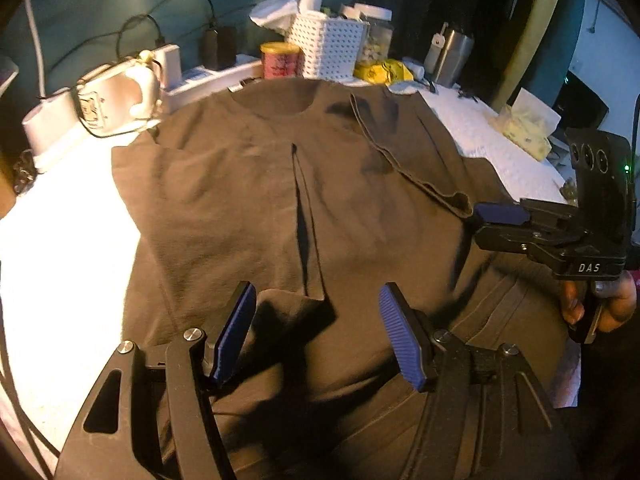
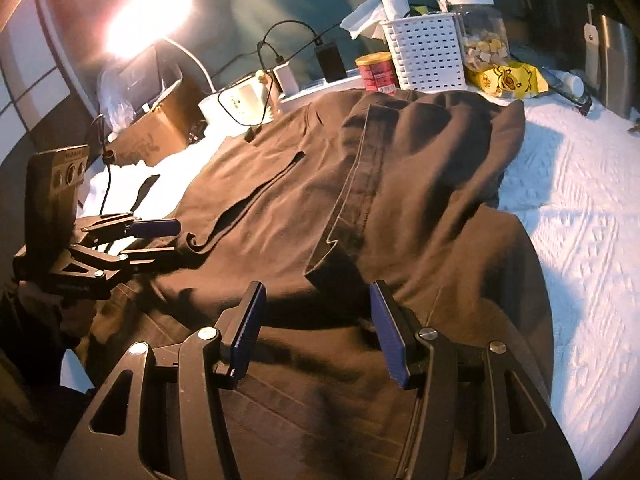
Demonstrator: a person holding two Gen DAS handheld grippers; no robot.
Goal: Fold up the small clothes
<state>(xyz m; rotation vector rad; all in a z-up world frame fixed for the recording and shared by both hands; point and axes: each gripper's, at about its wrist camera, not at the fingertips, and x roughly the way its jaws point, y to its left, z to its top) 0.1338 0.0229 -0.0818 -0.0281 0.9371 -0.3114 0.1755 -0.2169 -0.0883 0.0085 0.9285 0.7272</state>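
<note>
A dark brown T-shirt [image 1: 240, 200] lies spread on the white towel-covered table [image 1: 60, 260], neck hole at the far end. Its sides are folded in over the middle, and a sleeve hem [image 1: 400, 160] runs diagonally on the right. My left gripper [image 1: 317, 292] hovers over the near part of the shirt, open, its blue pads wide apart with nothing pinched. My right gripper [image 1: 480, 224] comes in from the right, a hand on its handle. In the right wrist view the right gripper [image 2: 318, 288] is open above the shirt [image 2: 420, 200]. The left gripper [image 2: 176, 238] stands open by a fold at the left.
Along the far edge stand a white perforated basket [image 1: 328, 48], a red tin [image 1: 278, 60], a clear jar [image 2: 480, 36], a yellow packet [image 2: 508, 78], a steel flask [image 1: 452, 56] and a white mug [image 2: 240, 100] with cables. A cardboard box [image 2: 160, 120] and a bright lamp sit far left.
</note>
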